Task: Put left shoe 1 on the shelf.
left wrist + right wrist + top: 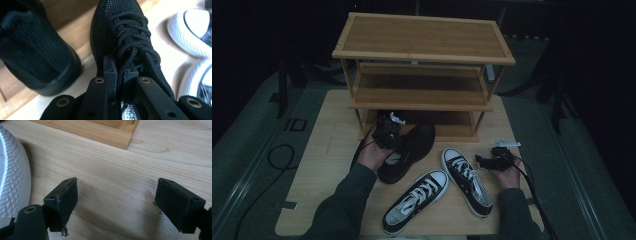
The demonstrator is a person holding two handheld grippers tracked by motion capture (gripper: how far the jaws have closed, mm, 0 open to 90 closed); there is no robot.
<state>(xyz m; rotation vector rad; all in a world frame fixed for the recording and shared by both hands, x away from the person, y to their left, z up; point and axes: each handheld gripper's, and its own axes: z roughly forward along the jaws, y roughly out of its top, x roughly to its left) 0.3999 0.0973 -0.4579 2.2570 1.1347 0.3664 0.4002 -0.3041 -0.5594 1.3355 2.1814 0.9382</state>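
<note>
Jaws clamped on black shoe (120,37) tongue, left gripper (120,75) level

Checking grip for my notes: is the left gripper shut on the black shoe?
Shut. In the left gripper view the left gripper has its jaws pinched on the black shoe at the tongue and laces.

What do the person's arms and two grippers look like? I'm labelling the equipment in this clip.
Both forearms wear dark grey-green sleeves. The left gripper and right gripper are black with pale top plates; a black cable trails from the right one.
</note>
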